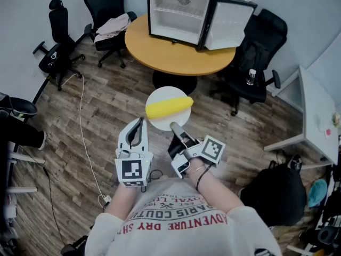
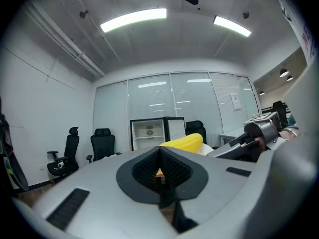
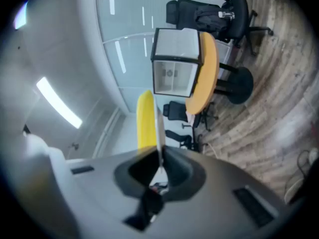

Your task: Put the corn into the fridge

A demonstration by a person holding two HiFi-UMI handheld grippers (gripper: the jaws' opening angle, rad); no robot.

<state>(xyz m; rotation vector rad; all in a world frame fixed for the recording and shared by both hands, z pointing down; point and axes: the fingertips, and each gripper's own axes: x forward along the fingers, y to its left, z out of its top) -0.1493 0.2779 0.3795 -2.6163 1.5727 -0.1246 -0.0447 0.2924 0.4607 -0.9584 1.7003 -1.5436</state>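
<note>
A yellow corn cob (image 1: 169, 109) lies on a round white plate (image 1: 155, 97) held above the wooden floor. My right gripper (image 1: 176, 127) is shut on the plate's near rim. In the right gripper view the plate (image 3: 159, 128) shows edge-on between the jaws, with the corn (image 3: 145, 121) beside it. My left gripper (image 1: 140, 124) hovers just left of the plate, shut and holding nothing; in its own view the corn (image 2: 183, 142) peeks over its closed jaws. The small fridge (image 1: 178, 15) stands on the round table (image 1: 160, 55) ahead, its door swung open to the right.
Black office chairs (image 1: 109, 9) ring the table, another chair (image 1: 256, 52) to its right. A white cable (image 1: 82, 137) trails over the floor at left. A white desk (image 1: 314, 116) and a black bag (image 1: 277, 193) sit at right.
</note>
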